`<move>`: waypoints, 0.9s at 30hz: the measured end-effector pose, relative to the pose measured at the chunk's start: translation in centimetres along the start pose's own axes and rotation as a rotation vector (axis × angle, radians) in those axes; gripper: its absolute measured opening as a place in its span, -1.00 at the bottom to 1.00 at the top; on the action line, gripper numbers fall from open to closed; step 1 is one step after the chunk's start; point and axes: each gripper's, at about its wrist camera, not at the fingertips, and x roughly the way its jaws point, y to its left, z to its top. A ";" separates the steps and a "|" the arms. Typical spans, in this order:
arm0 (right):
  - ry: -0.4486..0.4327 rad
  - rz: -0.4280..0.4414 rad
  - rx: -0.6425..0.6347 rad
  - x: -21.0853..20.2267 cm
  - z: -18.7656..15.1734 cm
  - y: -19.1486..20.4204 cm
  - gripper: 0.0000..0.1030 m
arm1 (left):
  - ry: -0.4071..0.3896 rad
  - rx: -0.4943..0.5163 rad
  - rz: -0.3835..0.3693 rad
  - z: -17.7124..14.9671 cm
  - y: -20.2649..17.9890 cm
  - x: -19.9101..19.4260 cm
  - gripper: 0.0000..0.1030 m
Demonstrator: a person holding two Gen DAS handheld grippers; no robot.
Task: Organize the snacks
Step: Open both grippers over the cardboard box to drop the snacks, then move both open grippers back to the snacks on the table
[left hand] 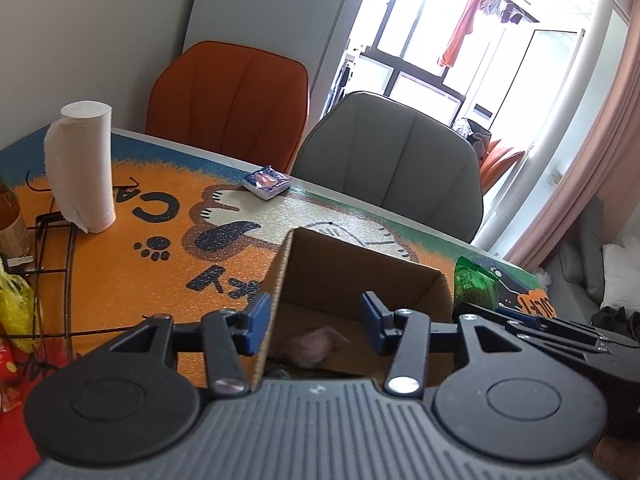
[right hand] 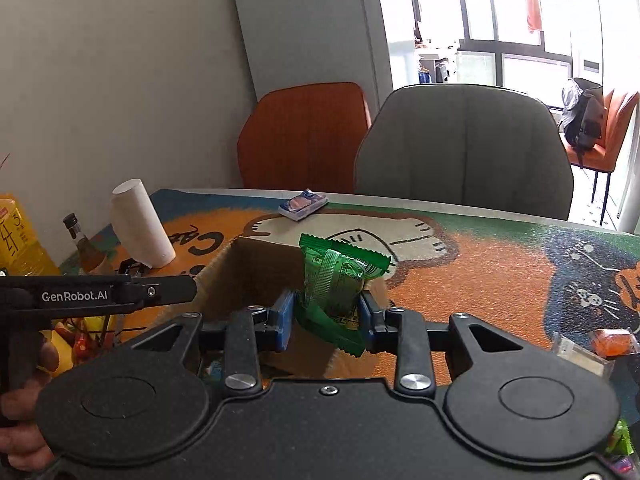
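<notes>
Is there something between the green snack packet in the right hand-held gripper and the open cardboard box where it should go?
Nothing visible does. The right hand-held gripper holds the green snack packet just in front of the cardboard box, whose top is open. The left hand-held gripper stands open over the box's left wall, beside the path.

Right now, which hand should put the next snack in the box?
The right. The right gripper is shut on the green snack packet just above the cardboard box. The left gripper is open and holds nothing, its fingers astride the box's wall.
</notes>
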 end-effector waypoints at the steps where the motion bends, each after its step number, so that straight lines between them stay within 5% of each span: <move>1: 0.002 0.008 -0.004 0.1 0.1 0.3 -0.38 | -0.001 -0.001 0.006 0.0 0.2 -0.1 0.04; 5: -0.006 0.019 -0.020 0.0 0.3 1.1 -0.15 | -0.004 -0.004 0.016 0.0 0.6 -0.6 0.13; 16: -0.019 -0.058 0.044 -2.8 -0.9 -1.5 0.04 | -0.013 0.017 0.045 -1.0 -0.4 -1.6 0.82; 27: -0.023 -0.104 0.100 -6.0 -3.1 -4.3 0.44 | 0.017 0.077 0.025 -3.0 -3.2 -2.4 0.87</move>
